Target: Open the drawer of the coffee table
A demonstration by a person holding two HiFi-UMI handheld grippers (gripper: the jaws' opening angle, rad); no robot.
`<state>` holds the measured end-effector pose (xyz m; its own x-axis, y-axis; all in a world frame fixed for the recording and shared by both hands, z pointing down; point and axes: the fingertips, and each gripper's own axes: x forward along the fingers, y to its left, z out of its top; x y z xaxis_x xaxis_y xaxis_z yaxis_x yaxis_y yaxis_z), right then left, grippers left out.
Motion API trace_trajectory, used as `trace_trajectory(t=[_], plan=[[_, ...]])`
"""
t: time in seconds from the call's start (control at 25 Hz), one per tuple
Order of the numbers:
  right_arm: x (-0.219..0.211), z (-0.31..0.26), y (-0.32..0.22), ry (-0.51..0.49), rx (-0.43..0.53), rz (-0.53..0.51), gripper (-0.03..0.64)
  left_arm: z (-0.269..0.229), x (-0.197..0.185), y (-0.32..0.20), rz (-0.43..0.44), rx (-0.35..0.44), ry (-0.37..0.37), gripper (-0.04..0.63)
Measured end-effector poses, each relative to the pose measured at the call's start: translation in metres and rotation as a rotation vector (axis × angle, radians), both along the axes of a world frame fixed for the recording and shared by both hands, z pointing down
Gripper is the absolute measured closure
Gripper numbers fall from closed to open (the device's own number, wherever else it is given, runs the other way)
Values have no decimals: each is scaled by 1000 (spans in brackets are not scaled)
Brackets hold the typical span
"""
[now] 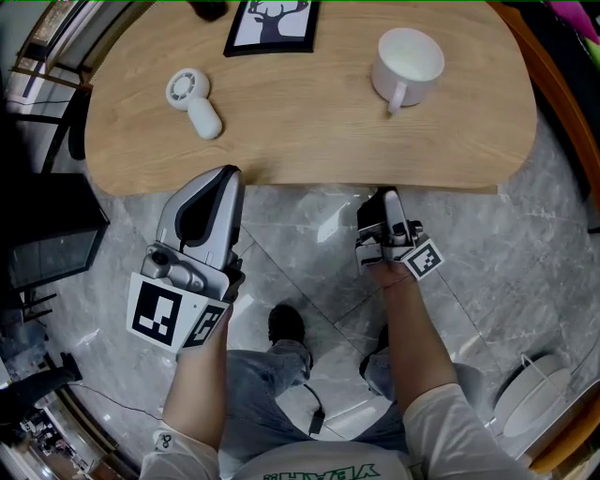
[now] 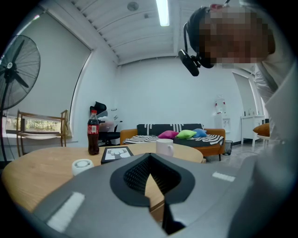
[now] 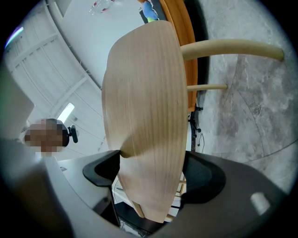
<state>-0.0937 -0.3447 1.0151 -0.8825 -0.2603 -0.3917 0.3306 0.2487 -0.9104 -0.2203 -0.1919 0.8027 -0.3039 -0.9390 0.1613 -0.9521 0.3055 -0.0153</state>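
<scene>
- Pale wood fills the gap between the fingers of your right gripper [image 3: 149, 163]. They are closed on the drawer front [image 3: 144, 139], with one dark pad pressed against each face of the panel.
- From the head view, that same right gripper [image 1: 387, 194] meets the near rim of the coffee table [image 1: 309, 141]. Its fingertips are tucked under the edge, so the drawer front is hidden beneath the tabletop.
- Your left gripper [image 1: 228, 173] sits off to the side of the right one. Its fingers are drawn together at the tips and hold nothing.
- The left gripper's tips reach the table's near rim, but no view shows whether they touch it.
- In the left gripper view, only a narrow slot shows behind the touching tips of the left gripper [image 2: 149, 158], and the table's wooden edge is visible through it.
- Beyond the left fingertips, on the tabletop, lie a small white fan [image 1: 192, 98] and a framed deer print [image 1: 272, 23].
- A cola bottle [image 2: 93, 132] stands upright beside the print.
- Beyond the right fingertips, and well apart from them, a white mug [image 1: 410, 58] stands with its handle turned toward you.
- Grey marble floor [image 1: 309, 234] lies below both grippers.
- Far past the left fingers, a striped sofa [image 2: 177, 137] with bright cushions stands against the wall.
</scene>
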Motion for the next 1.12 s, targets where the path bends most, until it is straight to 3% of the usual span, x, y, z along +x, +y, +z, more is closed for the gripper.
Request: trace_trajectory(t=[0.76, 1.12], plan=[[91, -14, 83, 35, -37, -71, 196, -27, 37, 11, 56, 13, 27, 597], [104, -3, 91, 30, -27, -106, 190, -35, 38, 19, 52, 28, 9, 597]])
